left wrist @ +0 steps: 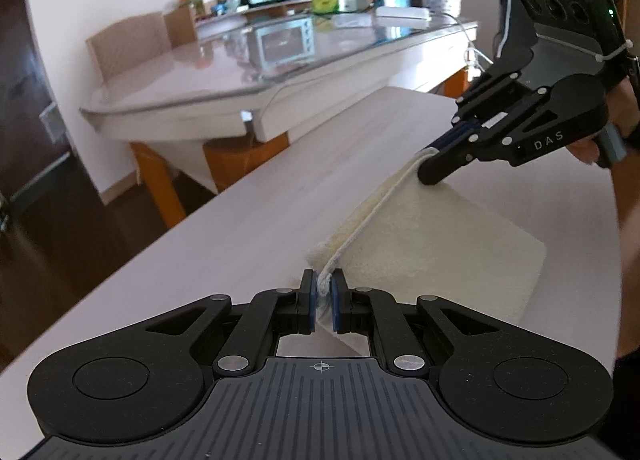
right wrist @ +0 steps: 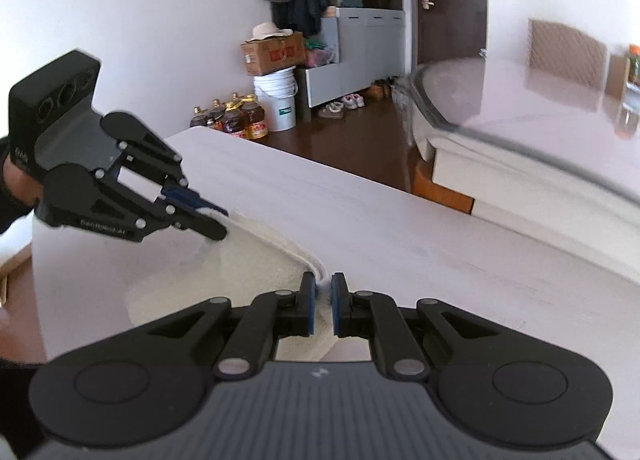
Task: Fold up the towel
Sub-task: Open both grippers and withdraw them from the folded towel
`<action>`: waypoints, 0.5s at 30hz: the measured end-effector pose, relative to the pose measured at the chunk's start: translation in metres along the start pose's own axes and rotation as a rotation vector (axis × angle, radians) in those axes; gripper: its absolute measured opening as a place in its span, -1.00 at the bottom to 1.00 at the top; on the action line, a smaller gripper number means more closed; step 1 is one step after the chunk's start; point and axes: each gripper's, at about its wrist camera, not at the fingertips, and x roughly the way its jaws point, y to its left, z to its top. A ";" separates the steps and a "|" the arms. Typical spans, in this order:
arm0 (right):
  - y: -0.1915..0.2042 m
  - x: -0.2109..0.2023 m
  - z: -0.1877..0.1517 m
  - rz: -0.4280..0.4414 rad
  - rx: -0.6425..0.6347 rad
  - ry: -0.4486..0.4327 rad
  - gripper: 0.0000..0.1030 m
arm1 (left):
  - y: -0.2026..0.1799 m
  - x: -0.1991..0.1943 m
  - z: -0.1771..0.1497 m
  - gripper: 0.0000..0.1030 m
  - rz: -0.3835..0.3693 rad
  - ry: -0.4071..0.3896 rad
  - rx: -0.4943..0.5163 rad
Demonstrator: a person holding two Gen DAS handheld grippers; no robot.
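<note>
Towel [left wrist: 432, 244] edge between both grippers

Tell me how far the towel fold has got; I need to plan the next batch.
Done: both corners are gripped. In hand: the left gripper and right gripper are each shut on a corner of the cream towel, with one edge lifted taut above the white table. Left: laying that edge down and releasing.

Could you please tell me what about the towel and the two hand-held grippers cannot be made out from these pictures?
- Left wrist view: the towel's near corner is hidden between the left hand-held gripper's pads.
- Right wrist view: the towel's near part is covered by the right hand-held gripper; motion blur smears its left side.
- Both views: the towel's underside and how many layers it has.
</note>
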 end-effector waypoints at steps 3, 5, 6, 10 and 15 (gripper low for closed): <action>-0.010 0.013 -0.005 -0.002 0.031 0.016 -0.79 | 0.003 0.007 -0.003 -0.85 0.009 0.005 -0.014; -0.012 0.017 -0.007 -0.011 0.045 0.017 -0.61 | 0.004 0.009 -0.006 -0.75 0.021 0.000 -0.032; -0.014 0.018 -0.009 -0.018 0.055 0.012 -0.60 | 0.006 0.009 -0.007 -0.70 0.030 -0.003 -0.044; -0.017 0.013 -0.016 -0.040 0.090 -0.017 -0.53 | 0.011 0.004 -0.010 -0.33 0.069 -0.033 -0.074; -0.009 0.001 -0.021 -0.086 0.085 -0.058 -0.53 | 0.011 -0.002 -0.010 -0.34 0.113 -0.051 -0.079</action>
